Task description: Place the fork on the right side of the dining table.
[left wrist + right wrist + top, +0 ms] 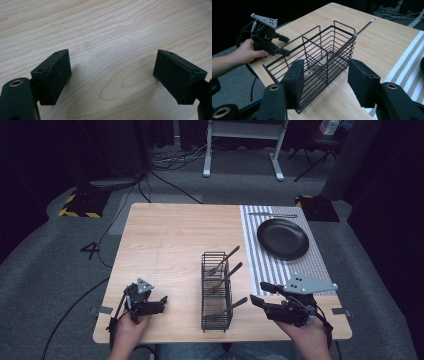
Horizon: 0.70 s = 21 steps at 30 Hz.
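Black wire basket (216, 290) sits lower centre of the wooden table (170, 245), three compartments, each holding one dark utensil (224, 260) leaning right. Black plate (283, 238) on striped mat (300, 265), upper right. Left gripper (150, 304) lower left, jaws spread, empty; right gripper (260, 295) beside the basket, jaws spread.
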Each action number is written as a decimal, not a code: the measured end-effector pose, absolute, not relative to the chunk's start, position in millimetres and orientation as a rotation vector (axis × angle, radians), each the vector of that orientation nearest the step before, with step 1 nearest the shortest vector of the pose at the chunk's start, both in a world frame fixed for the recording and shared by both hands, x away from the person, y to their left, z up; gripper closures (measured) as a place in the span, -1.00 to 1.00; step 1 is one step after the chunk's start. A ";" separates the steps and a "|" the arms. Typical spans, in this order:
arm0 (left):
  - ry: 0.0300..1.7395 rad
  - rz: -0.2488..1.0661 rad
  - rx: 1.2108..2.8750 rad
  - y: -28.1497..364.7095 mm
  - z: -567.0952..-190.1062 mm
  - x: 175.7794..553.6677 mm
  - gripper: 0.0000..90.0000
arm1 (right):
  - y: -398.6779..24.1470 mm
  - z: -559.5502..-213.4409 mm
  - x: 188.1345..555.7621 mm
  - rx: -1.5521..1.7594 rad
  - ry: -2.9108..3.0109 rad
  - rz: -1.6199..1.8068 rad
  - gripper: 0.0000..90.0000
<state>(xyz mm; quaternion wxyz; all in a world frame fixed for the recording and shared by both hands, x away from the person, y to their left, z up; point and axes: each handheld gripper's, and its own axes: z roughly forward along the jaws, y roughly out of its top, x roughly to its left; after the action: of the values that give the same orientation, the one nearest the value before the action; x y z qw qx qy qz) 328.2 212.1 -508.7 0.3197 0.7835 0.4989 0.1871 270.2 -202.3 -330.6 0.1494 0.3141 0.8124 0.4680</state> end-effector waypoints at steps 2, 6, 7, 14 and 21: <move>1.311 0.492 2.060 212.2 -508.7 328.2 -0.67 | -199.3 -332.6 270.8 0.899 2.349 1.343 0.06; 1.311 0.492 2.060 212.2 -508.7 328.2 -0.67 | -193.4 -337.6 272.8 0.895 2.382 1.334 0.07; 1.311 0.492 2.060 212.1 -508.7 328.2 -0.67 | -192.1 -338.7 273.1 0.892 2.389 1.333 0.07; 1.312 0.491 2.061 211.9 -508.6 328.5 -0.67 | -182.1 -348.1 276.5 0.885 2.436 1.325 0.08; 1.312 0.492 2.061 211.8 -508.6 328.3 -0.67 | -174.7 -356.8 282.6 0.886 2.493 1.323 0.22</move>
<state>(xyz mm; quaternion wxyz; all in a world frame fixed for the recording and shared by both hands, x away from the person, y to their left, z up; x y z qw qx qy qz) 328.3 211.8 -508.6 0.3193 0.7837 0.4989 0.1871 282.6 -174.7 -356.8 0.0915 0.2982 0.8392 0.4454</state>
